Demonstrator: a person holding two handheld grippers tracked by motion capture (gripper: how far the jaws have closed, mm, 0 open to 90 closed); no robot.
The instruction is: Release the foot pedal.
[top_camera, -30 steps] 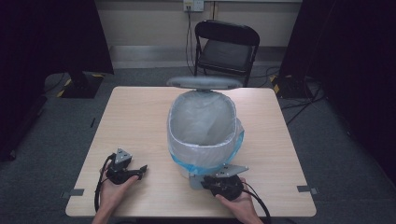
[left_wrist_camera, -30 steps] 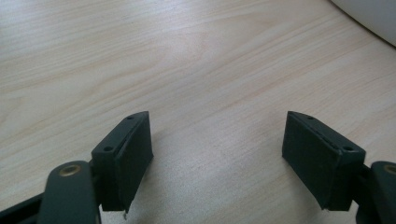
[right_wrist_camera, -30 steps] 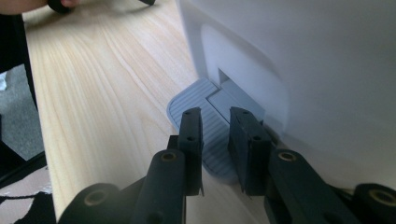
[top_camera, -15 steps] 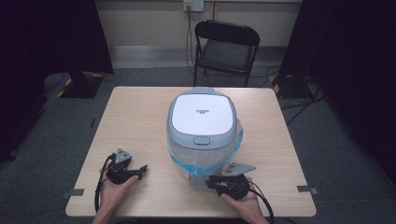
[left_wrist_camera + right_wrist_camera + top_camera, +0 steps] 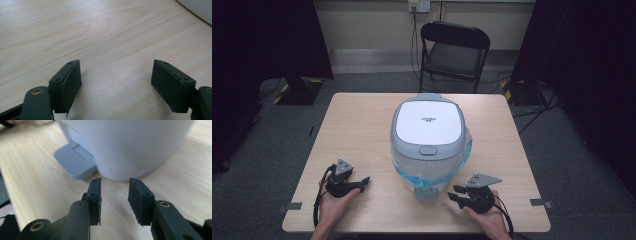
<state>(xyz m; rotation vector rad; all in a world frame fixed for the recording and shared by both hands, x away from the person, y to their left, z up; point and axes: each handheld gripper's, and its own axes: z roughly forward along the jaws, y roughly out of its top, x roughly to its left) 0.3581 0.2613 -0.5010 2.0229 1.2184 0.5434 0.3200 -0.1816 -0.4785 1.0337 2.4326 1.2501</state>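
Pale wood worktop (image 5: 362, 125) carries a white-and-grey pedal bin (image 5: 428, 142) at its centre, lid (image 5: 428, 119) shut flat on top and a blue liner (image 5: 459, 161) bunched around the rim below it. The bin's grey foot pedal (image 5: 427, 192) juts from the base toward the person's edge of the worktop. To the pedal's left, the left claw (image 5: 360, 183) rests on the wood in the person's left hand (image 5: 332, 207), its jaws spread wide with bare worktop between them in the left gripper view, a sliver of the bin's wall at the upper right corner. To the pedal's right, the right claw (image 5: 457, 194) lies in the right hand (image 5: 486, 217), jaws parted by a narrower gap and holding nothing; the right gripper view looks along them at the bin's white wall close ahead and the pedal just to the left. A black folding chair (image 5: 454, 50) stands on the grey floor beyond the worktop's far edge.
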